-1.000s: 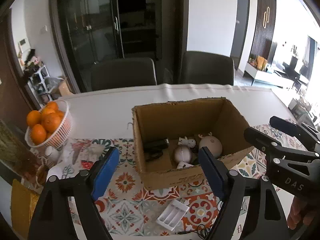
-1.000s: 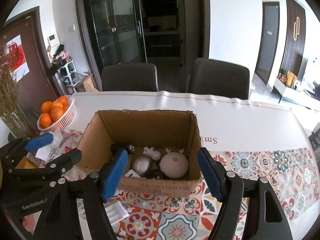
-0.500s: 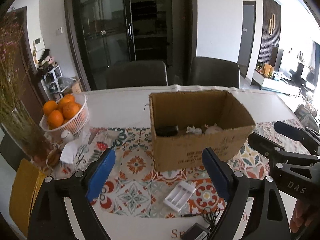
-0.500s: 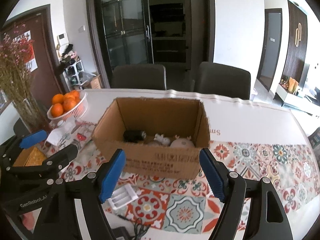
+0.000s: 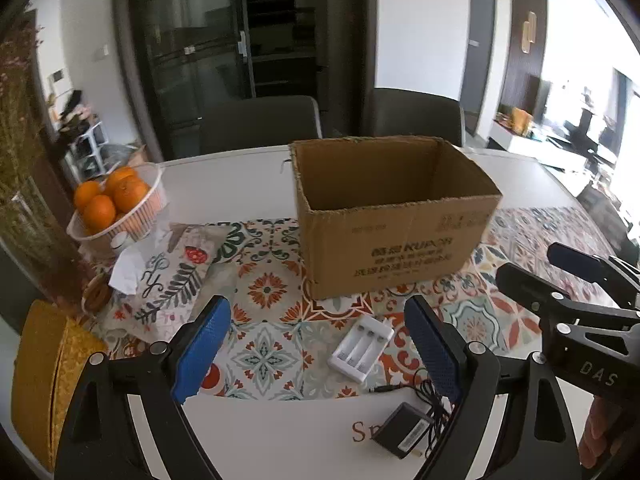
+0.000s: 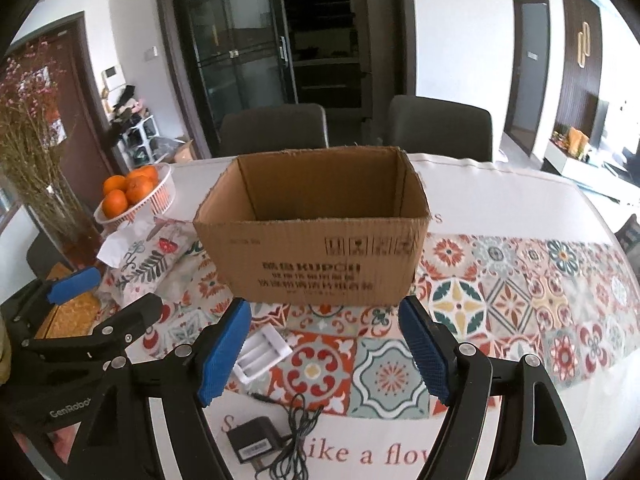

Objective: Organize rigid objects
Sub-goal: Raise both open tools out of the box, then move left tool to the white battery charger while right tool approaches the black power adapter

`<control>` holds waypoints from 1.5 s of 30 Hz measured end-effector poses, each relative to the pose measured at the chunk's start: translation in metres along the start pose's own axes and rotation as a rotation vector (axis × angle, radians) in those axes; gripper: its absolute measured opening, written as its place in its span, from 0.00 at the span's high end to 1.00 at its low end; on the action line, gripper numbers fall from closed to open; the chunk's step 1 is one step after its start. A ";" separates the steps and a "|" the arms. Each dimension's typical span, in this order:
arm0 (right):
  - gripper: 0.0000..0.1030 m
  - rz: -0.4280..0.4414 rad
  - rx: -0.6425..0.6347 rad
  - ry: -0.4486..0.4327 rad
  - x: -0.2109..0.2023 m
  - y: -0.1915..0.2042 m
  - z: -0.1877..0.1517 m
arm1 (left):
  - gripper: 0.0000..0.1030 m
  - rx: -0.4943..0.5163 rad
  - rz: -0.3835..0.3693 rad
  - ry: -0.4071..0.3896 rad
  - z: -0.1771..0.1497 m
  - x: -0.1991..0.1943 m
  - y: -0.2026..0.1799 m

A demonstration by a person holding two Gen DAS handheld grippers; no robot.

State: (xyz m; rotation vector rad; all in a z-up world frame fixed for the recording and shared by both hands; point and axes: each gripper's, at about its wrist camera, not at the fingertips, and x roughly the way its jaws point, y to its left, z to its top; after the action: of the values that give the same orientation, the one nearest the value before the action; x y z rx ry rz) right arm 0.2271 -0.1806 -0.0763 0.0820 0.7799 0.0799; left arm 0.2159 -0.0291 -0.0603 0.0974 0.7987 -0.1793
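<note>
Hovering low over the near edge of the table, the left gripper (image 5: 316, 344) and the right gripper (image 6: 324, 350) are both standing with jaws spread wide and gripping nothing. From these low angles the inside of the open brown cardboard box (image 5: 394, 220) is hidden behind its front wall, so what is already packed cannot be told.

Two loose things are plainly waiting outside it, so by my judgement the tidying is unfinished. In the left wrist view, the white plastic battery charger with three empty slots (image 5: 361, 347) is lying on the patterned tile-print table runner (image 5: 268, 292), between the blue pads at about 5 o'clock from the box. The black power adapter with its tangled thin cord (image 5: 404, 428) is sitting nearer still, on the bare white table (image 5: 280, 432), at 6 o'clock from the charger.

Room for moving is looking fair:
- The box's front wall is rising at 12 o'clock, so anything carried in is needing a lift over its rim.
- The white basket of oranges (image 5: 120, 208) and crumpled tissue are crowding 10 o'clock.
- The right side, toward 3 o'clock, is lying open.
- The cord is likely to snag or trail.
</note>
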 end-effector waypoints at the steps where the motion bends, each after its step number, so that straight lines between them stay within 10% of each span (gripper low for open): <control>1: 0.25 -0.005 0.011 0.001 -0.001 0.002 -0.002 | 0.14 0.012 -0.009 0.000 -0.001 0.000 0.001; 17: 0.25 -0.124 0.112 -0.039 -0.016 0.043 -0.041 | 0.14 0.167 -0.128 -0.001 -0.021 0.007 0.029; 45: 0.25 -0.193 0.309 0.162 0.032 0.059 -0.115 | 0.14 0.342 -0.205 0.054 -0.065 0.064 0.037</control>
State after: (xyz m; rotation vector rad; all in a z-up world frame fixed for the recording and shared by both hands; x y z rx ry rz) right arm 0.1665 -0.1134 -0.1737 0.2953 0.9541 -0.2199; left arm 0.2208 0.0094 -0.1505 0.3445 0.8254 -0.5092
